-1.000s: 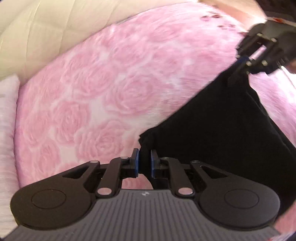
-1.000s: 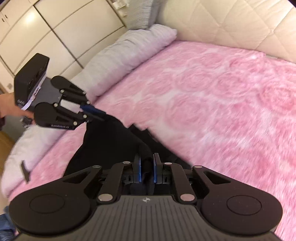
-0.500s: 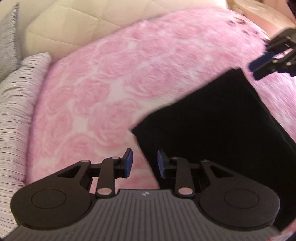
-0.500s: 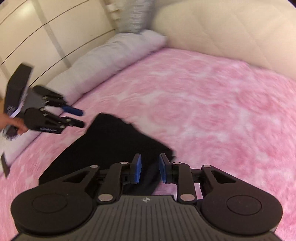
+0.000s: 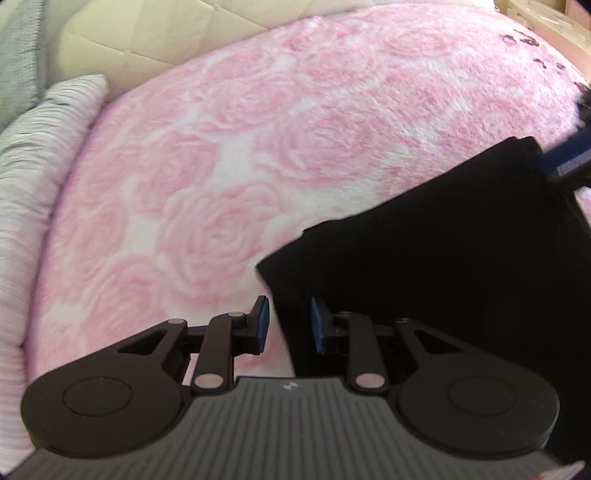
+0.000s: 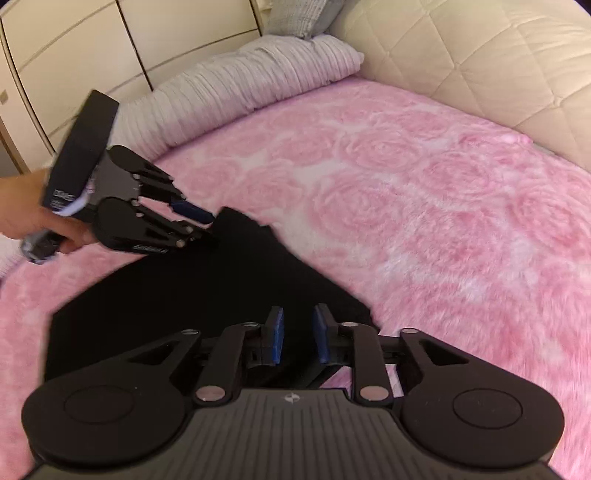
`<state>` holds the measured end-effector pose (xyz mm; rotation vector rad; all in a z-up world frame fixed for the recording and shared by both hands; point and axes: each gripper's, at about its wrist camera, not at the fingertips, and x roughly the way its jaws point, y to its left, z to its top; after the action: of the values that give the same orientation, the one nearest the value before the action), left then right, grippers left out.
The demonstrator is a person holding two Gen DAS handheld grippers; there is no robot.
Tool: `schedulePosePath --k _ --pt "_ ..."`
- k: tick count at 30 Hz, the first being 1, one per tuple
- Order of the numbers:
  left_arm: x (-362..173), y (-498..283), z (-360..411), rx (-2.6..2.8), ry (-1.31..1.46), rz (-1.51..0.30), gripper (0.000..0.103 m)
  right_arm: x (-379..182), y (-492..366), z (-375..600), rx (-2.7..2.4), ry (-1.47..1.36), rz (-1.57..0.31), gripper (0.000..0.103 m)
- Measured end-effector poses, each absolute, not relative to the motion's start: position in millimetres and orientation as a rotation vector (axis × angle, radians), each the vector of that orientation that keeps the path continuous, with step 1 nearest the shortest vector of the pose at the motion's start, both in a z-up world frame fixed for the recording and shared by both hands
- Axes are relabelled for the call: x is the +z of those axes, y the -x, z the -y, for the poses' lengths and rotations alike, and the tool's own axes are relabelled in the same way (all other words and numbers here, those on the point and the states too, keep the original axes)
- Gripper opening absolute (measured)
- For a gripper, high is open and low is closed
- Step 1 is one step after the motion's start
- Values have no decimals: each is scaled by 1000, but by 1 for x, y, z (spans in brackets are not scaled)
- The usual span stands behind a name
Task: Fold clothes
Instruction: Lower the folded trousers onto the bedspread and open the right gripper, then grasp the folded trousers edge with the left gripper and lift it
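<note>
Both grippers, left gripper (image 5: 285, 325) and right gripper (image 6: 298, 336), fingers apart, just opened: black garment (image 6: 192, 288) released flat mid-bed (image 6: 424, 221) for folding.

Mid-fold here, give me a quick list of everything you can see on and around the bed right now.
Black garment: one, black, lying flat on the blanket, its corners at both claws.
Blanket: one, pink with a rose pattern, covering the bed.
Pillow: one, pale striped, along the bed's edge by the cabinets.
Grey cushion: one, grey, behind the pillow.
Headboard: one, cream, quilted, beyond the blanket.
Cabinets: cream panels, behind the pillow.
Left claw: black with blue pads, open, just released, the garment's edge between its pads.
Right claw: black with blue pads, open, just released, above the garment's other corner.
Hand: one, holding the left claw.
</note>
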<state>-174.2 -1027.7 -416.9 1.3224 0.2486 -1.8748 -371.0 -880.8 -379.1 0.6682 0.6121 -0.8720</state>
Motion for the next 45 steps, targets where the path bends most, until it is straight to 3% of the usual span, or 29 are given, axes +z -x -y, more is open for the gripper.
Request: schedulePosePath --k 7,12,17,27,30,32,34,36,38,42,45 --pt "-372 134 926 -1889 -1290 -352 21 -345 318 776 -590 -597 -650 26" --pt "-418 133 865 -1863 -1463 -344 22 -388 292 731 -541 -509 -830 24" --pt "-446 133 874 -1848 -1450 -330 21 -427 324 724 -576 -568 -973 20" --pt "-386 98 823 -1786 -1366 -293 22 -345 304 701 -559 -445 -800 28" --pt "-394 103 796 -1797 -1469 -175 23 -351 265 690 -479 -322 -799 28" --pt "-410 116 778 -1817 -1586 39 27 -366 242 685 -461 -255 -850 27" --pt "-430 125 762 -1817 -1686 286 36 -380 227 685 -483 -208 -915 30" --pt "-447 125 751 -1820 -1735 487 53 -389 228 682 -513 -175 -954 35" --pt "-456 118 745 -1831 -1727 621 62 -385 235 672 -557 -148 -973 43" --pt "-456 107 732 -1867 -1688 728 61 -376 228 638 -573 -49 -984 47" --pt "-461 99 721 -1893 -1671 809 61 -393 202 618 -584 43 -1016 57"
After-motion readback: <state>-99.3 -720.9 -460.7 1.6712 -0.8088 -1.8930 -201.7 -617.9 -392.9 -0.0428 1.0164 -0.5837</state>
